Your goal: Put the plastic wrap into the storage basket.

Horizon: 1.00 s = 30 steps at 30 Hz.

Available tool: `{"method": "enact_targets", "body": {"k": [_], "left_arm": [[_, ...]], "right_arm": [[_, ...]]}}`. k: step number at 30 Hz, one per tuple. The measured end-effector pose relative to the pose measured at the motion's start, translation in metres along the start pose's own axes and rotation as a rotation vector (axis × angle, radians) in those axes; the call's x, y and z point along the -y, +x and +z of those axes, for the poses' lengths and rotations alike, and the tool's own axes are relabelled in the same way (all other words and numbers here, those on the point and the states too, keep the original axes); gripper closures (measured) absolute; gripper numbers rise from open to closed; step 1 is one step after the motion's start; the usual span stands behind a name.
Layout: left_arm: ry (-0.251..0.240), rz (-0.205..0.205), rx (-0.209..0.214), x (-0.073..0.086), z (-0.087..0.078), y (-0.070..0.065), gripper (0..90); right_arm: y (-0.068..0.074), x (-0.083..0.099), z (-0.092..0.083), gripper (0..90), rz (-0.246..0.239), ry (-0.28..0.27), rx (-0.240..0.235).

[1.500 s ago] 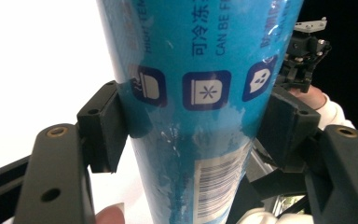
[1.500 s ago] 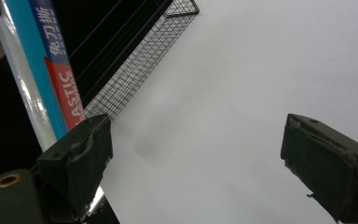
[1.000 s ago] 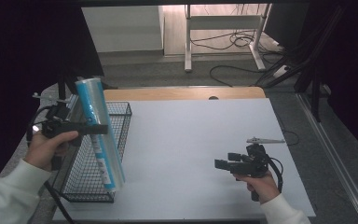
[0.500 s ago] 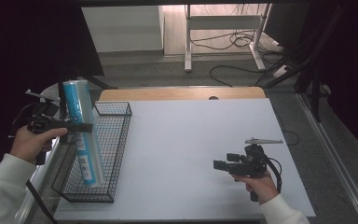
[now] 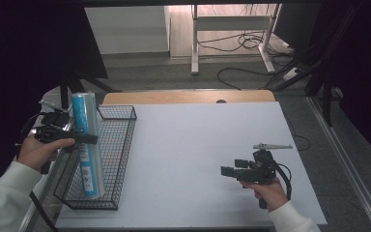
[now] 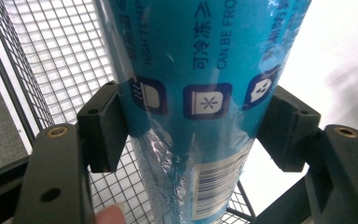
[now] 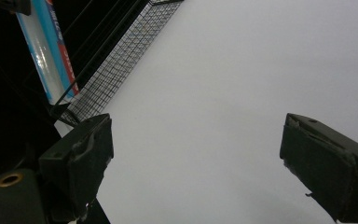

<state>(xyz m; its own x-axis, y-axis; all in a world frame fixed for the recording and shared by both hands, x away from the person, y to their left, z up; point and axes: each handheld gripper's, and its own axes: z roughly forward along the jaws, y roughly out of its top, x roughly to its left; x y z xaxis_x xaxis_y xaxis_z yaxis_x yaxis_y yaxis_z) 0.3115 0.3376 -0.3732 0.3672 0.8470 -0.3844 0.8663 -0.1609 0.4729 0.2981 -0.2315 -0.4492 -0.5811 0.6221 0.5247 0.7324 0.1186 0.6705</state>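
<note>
A tall blue roll in clear wrap [image 5: 87, 145] stands nearly upright with its lower end inside the black wire basket [image 5: 121, 159] at the table's left. My left gripper [image 5: 84, 138] is shut on the roll about mid-height; in the left gripper view both pads [image 6: 103, 126] press the roll [image 6: 200, 93] above its barcode. My right gripper [image 5: 228, 171] hovers open over the white table at the front right, jaws wide apart in the right gripper view [image 7: 214, 158] with nothing between them. The roll [image 7: 46, 51] and the basket [image 7: 121, 60] show far off there.
The white tabletop [image 5: 203, 145] spreads between basket and right hand, with a wooden strip [image 5: 188, 96] along its far edge. Beyond the table lie floor cables [image 5: 241, 43] and a desk frame [image 5: 232, 24]. A grey three-cornered plate [image 5: 272, 145] sits atop the right gripper.
The left gripper has carried the roll leftward and lower, swinging it from tilted to nearly upright, its foot staying in the basket. The right gripper has barely moved.
</note>
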Motion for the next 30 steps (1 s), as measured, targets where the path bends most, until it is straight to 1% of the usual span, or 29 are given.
{"method": "enact_targets", "body": {"k": [1, 2, 4, 5, 6, 8, 9, 10, 15, 19, 20, 21, 23, 26, 27, 28, 29, 30], "left_arm": [[0.005, 0.002, -0.009, 0.001, 0.006, 0.002, 32.1], [0.005, 0.002, -0.009, 0.001, 0.006, 0.002, 32.1], [0.018, 0.003, -0.018, 0.001, 0.012, 0.004, 32.1], [0.019, 0.001, -0.016, 0.001, 0.014, 0.005, 32.1], [0.025, -0.014, -0.015, 0.001, 0.022, 0.008, 32.1], [0.031, -0.015, -0.017, 0.001, 0.025, 0.009, 32.1], [0.029, -0.019, -0.017, 0.001, 0.027, 0.01, 32.0], [0.02, -0.032, -0.01, 0.0, 0.03, 0.013, 32.1], [0.008, -0.05, -0.005, -0.002, 0.036, 0.018, 32.0], [-0.021, -0.084, -0.002, -0.003, 0.044, 0.024, 32.0], [-0.026, -0.101, -0.004, -0.005, 0.049, 0.026, 32.0], [-0.026, -0.101, -0.004, -0.005, 0.049, 0.026, 32.0], [-0.035, -0.123, -0.004, -0.007, 0.057, 0.03, 32.0], [-0.04, -0.136, -0.001, -0.008, 0.063, 0.033, 32.0], [-0.044, -0.145, 0.001, -0.009, 0.065, 0.034, 32.0], [-0.054, -0.165, 0.003, -0.009, 0.07, 0.037, 32.0], [-0.054, -0.165, 0.003, -0.009, 0.07, 0.037, 32.0], [-0.06, -0.178, 0.005, -0.009, 0.073, 0.04, 32.0]], "right_arm": [[0.0, 0.0, 0.0, 10.2, 0.002, 0.001, 0.002], [0.0, 0.0, 0.0, 10.2, 0.002, 0.001, 0.002], [-0.001, 0.0, 0.001, 10.2, 0.005, 0.002, 0.003], [-0.001, 0.0, 0.001, 10.2, 0.005, 0.002, 0.003], [-0.001, 0.0, 0.001, 10.2, 0.009, 0.004, 0.003], [-0.002, 0.0, 0.001, 10.2, 0.009, 0.006, 0.002], [-0.002, 0.0, 0.001, 10.2, 0.01, 0.006, 0.004], [-0.002, 0.0, 0.001, 10.2, 0.011, 0.005, 0.005], [-0.003, 0.0, 0.002, 10.2, 0.011, 0.007, 0.008], [-0.003, 0.001, 0.003, 10.2, 0.015, 0.008, 0.012], [-0.004, 0.001, 0.003, 10.2, 0.018, 0.008, 0.013], [-0.004, 0.001, 0.003, 10.2, 0.018, 0.008, 0.013], [-0.005, 0.001, 0.003, 10.2, 0.022, 0.007, 0.015], [-0.005, 0.001, 0.003, 10.2, 0.025, 0.007, 0.017], [-0.006, 0.001, 0.003, 10.2, 0.026, 0.007, 0.017], [-0.006, 0.001, 0.003, 10.2, 0.028, 0.006, 0.019], [-0.006, 0.001, 0.003, 10.2, 0.028, 0.006, 0.019], [-0.007, 0.001, 0.003, 10.2, 0.028, 0.008, 0.019]]}}
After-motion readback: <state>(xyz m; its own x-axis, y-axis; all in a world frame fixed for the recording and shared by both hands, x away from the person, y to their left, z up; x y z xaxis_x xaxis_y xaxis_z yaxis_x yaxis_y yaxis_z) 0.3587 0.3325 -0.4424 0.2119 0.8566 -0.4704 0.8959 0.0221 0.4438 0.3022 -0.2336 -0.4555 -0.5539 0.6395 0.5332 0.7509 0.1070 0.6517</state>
